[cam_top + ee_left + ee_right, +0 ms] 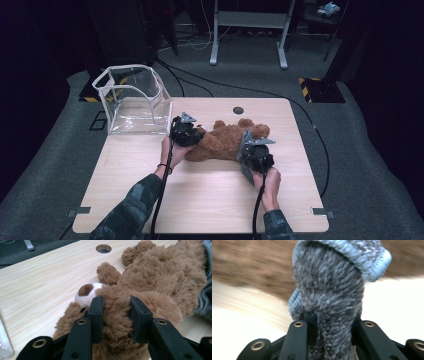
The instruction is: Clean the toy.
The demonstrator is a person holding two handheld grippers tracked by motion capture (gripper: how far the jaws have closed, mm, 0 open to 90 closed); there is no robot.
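On the light wooden table [200,190], a brown teddy bear [225,142] is lying on its side near the middle, its head toward the person's left and its legs toward the right. The left gripper [187,131] is sitting at the bear's head end, and in the left gripper view its two black jaws are clenching a thick tuft of brown fur on the teddy bear [155,282] (the pads are sinking into the plush on both sides). Just past the jaws in that view, the bear's white muzzle with its brown nose [86,290] is resting against the tabletop, and a round cable hole [103,248] is showing in the wood farther off.

The right gripper [256,152] is sitting at the bear's leg end, close to the plush. In the right gripper view its jaws are grasping a grey knitted piece with a light blue ribbed edge [332,295], which is standing up between them; the brown fur behind it is blurring, so whether the knit is touching the bear there cannot be told.

A clear plastic bin [132,100] is standing on the far left corner of the table, apart from the bear.
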